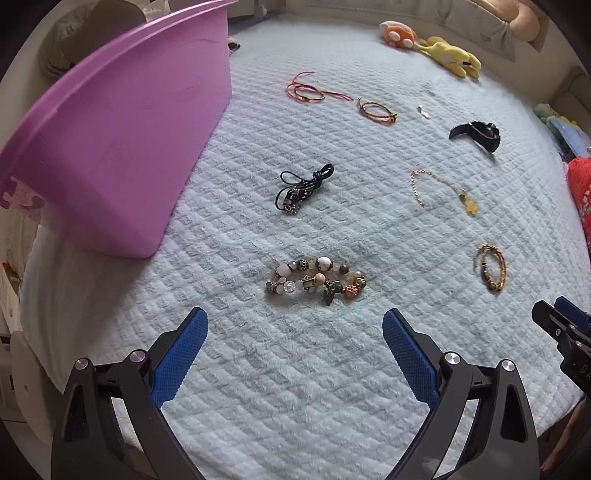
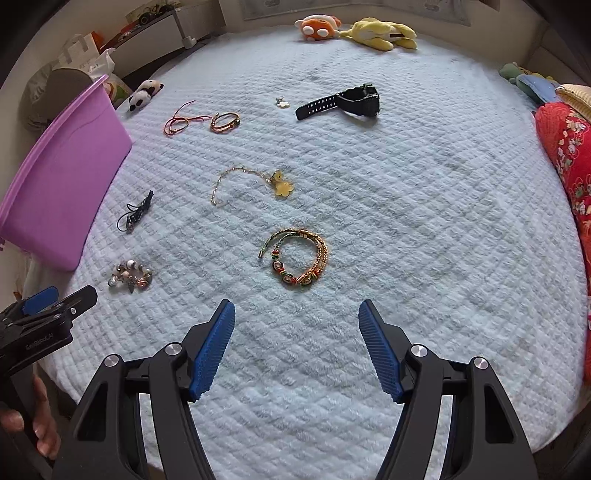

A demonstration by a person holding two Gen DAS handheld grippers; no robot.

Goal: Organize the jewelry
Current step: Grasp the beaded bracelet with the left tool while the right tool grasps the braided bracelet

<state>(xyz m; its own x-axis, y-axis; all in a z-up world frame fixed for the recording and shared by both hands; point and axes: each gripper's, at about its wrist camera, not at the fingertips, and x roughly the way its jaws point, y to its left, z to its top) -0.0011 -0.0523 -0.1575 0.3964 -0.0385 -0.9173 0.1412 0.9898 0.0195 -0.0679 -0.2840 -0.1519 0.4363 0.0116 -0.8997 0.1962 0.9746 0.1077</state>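
Several pieces of jewelry lie on a pale blue quilt. My left gripper (image 1: 295,325) is open and empty, just short of a beaded charm bracelet (image 1: 317,280). My right gripper (image 2: 297,317) is open and empty, just short of a gold braided bracelet (image 2: 295,258). Farther off lie a black cord bracelet (image 1: 301,188), a gold chain with a yellow flower charm (image 2: 255,182), red string bracelets (image 2: 201,120), a small white charm (image 2: 282,102) and a black watch (image 2: 343,101). A purple bin (image 1: 118,140) stands at the left.
Plush toys (image 2: 354,29) lie at the far edge of the quilt (image 2: 424,221), and a panda toy (image 2: 144,94) beside the bin. A red patterned cushion (image 2: 569,162) lies along the right edge. The left gripper also shows in the right wrist view (image 2: 51,301).
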